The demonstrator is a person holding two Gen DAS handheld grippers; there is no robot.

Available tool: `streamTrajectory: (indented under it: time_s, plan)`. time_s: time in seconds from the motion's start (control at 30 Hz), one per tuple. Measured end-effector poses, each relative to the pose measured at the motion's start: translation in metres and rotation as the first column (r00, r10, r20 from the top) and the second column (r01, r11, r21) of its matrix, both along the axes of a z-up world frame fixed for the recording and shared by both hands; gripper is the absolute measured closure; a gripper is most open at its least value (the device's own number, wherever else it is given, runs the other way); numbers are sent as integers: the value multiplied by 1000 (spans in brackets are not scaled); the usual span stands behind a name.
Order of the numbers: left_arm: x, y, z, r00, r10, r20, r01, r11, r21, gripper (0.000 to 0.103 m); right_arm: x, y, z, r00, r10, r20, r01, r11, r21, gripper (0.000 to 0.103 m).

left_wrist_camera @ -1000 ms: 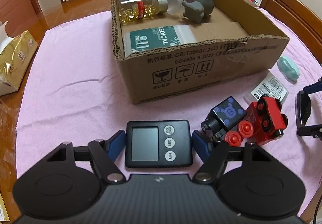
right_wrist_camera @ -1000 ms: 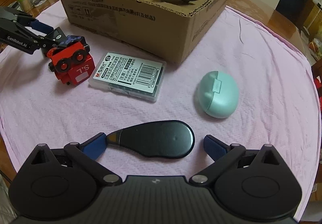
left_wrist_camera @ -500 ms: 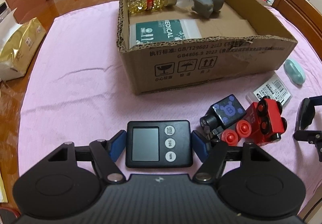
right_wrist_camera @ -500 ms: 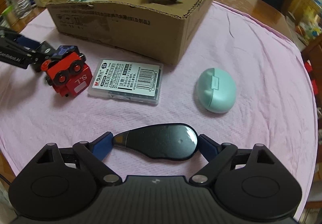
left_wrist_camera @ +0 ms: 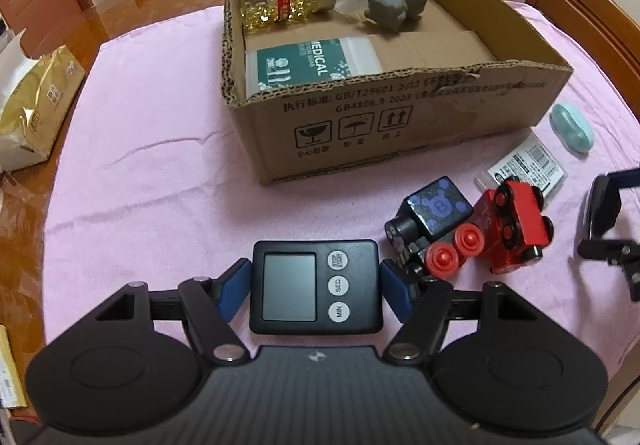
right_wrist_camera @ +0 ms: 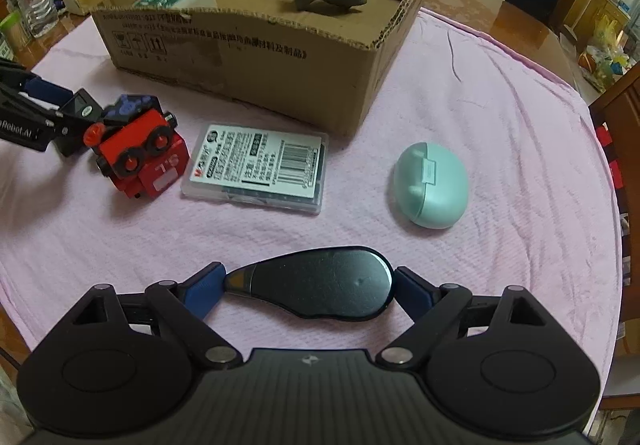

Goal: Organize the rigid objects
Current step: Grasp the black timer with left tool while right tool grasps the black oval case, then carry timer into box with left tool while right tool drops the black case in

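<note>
Here we had both tongs loaded at once. Our left gripper was closed across the width of the black digital timer, a blue pad pressed to each short side, screen and buttons facing up. Our right gripper was pinched end to end on a dark teardrop-shaped gadget, one pad at its narrow tip and one at its rounded end. Whether either item had left the pink cloth we could not tell.

The cardboard box sat at the far middle of the table, open at the top, and already held a capsule bottle, a grey figurine and a green medical pack, so we judged it the collecting place for both held pieces.

Outside it, near its front wall, lay the red toy train on its side against a dark block, a flat barcoded case and, further right, a mint oval case. We judged these next in line.
</note>
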State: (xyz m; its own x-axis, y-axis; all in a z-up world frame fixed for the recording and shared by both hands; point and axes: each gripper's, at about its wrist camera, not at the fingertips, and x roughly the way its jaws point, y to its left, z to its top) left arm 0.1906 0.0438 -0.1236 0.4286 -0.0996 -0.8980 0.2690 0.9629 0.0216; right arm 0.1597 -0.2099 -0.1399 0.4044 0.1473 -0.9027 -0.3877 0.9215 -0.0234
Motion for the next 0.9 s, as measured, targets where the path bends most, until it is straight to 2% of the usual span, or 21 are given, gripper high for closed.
streamTrajectory:
  time_s: [0.17,0.3,0.6,0.73,0.9]
  plan:
    - [-4,2,18,999,-35,4,35,999,9,34,0,-1,20,1000,-5,15,5,1000,7,10]
    - [-7,4,42,998,-65,25,65,998,10,34,3,1,49,998,9,54,-11,999,30,10]
    - [10,6,89,992,-75,103,78,996,-33,34,41,25,108,979,34,201,-52,995,85,10]
    - [29,3,101,989,-63,134,70,997,-41,34,70,39,112,975,19,221,-47,992,121,10]
    - [56,-2,108,984,-45,170,52,998,-36,34,98,55,97,982,11,188,-33,993,114,10]
